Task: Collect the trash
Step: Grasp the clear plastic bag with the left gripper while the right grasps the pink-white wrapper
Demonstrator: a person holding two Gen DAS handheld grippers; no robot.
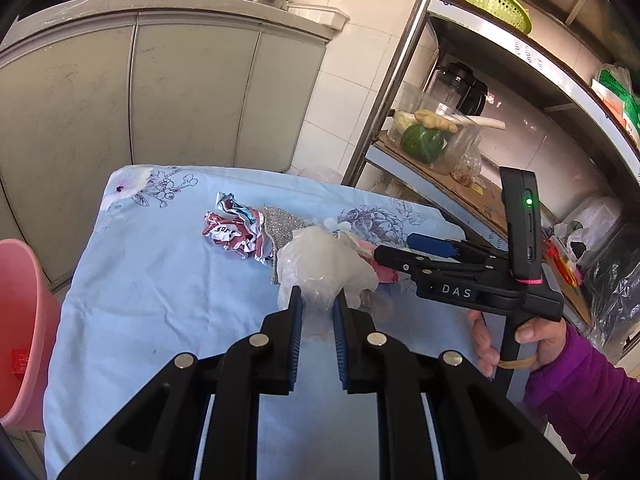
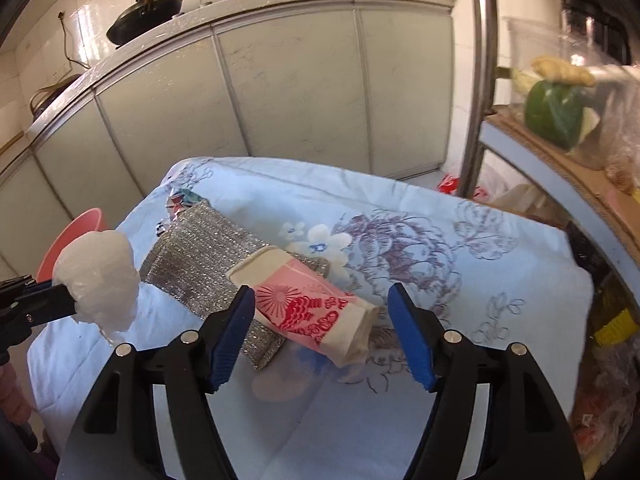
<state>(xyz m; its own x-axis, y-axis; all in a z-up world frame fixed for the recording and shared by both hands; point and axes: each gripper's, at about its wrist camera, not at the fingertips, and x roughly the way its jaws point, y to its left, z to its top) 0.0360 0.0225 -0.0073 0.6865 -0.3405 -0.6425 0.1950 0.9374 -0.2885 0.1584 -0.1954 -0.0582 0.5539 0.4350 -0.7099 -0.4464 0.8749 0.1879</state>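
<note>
My left gripper (image 1: 318, 300) is shut on a crumpled clear plastic bag (image 1: 320, 264), held just above the blue floral cloth (image 1: 160, 280); the bag also shows at the left of the right wrist view (image 2: 98, 276). My right gripper (image 2: 322, 312) is open, its jaws on either side of a pink and white paper box (image 2: 308, 304) that lies on a silver scouring cloth (image 2: 200, 256). The right gripper also shows in the left wrist view (image 1: 394, 248). A crumpled red and white wrapper (image 1: 236, 228) lies further back on the cloth.
A pink bin (image 1: 20, 332) stands at the table's left edge, also seen in the right wrist view (image 2: 76, 236). Grey cabinets (image 1: 180, 92) stand behind. A metal shelf rack (image 1: 400, 64) with vegetables and a green basket (image 1: 492, 4) is at the right.
</note>
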